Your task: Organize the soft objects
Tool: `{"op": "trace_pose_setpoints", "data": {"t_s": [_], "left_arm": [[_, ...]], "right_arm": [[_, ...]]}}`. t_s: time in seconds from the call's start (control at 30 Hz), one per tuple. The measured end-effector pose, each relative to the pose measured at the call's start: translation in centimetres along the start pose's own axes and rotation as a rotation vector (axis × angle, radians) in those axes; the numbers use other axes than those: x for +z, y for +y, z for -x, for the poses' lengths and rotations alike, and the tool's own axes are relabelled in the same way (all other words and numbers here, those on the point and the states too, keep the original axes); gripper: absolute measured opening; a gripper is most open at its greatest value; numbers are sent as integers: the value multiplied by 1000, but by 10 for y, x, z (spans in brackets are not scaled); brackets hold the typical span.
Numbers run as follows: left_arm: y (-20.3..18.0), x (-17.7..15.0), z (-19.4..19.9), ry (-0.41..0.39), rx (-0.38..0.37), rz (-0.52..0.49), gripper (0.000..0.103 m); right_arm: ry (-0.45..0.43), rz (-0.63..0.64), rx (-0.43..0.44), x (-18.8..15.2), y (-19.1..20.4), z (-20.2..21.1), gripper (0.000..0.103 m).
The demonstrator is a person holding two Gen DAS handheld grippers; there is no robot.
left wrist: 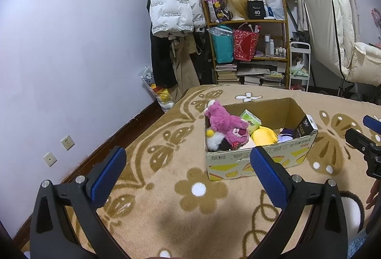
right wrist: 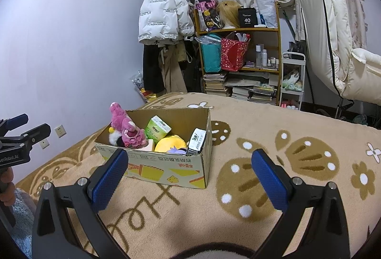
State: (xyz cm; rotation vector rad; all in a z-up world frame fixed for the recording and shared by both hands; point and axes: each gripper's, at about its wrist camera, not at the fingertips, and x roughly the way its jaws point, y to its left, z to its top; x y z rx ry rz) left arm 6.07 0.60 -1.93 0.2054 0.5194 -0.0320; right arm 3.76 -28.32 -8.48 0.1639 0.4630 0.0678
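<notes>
A cardboard box (left wrist: 259, 159) (right wrist: 166, 167) stands on a beige flowered blanket. In it lie a pink plush bear (left wrist: 228, 124) (right wrist: 128, 130), a yellow plush (left wrist: 264, 135) (right wrist: 170, 143), a black-and-white plush (left wrist: 215, 141), a green tissue pack (left wrist: 250, 117) (right wrist: 158, 129) and a dark tissue pack (left wrist: 306, 127) (right wrist: 196, 141). My left gripper (left wrist: 188, 175) is open and empty, held in front of the box. My right gripper (right wrist: 190, 178) is open and empty, near the box's front right. Each gripper also shows at the edge of the other's view.
The blanket (left wrist: 166, 199) (right wrist: 285, 140) covers a bed. Behind it stand a wooden shelf (left wrist: 247, 40) with bags and books, a coat rack with a white jacket (left wrist: 173, 9), a small white cart (left wrist: 298, 66) and a cream folding chair (left wrist: 338, 28). A wall (left wrist: 71, 44) runs along the left.
</notes>
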Motion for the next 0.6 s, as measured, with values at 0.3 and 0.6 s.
{"op": "trace_pose_setpoints", "data": {"t_s": [0.3,0.6], "left_arm": [[-3,-1,-2,10,-6,-6,103],[-3,-1,-4,16,-7,-8,103]], "right_arm": [[0,2,1,0,-1,0,103],[2,4,1,1,0,0,103]]}}
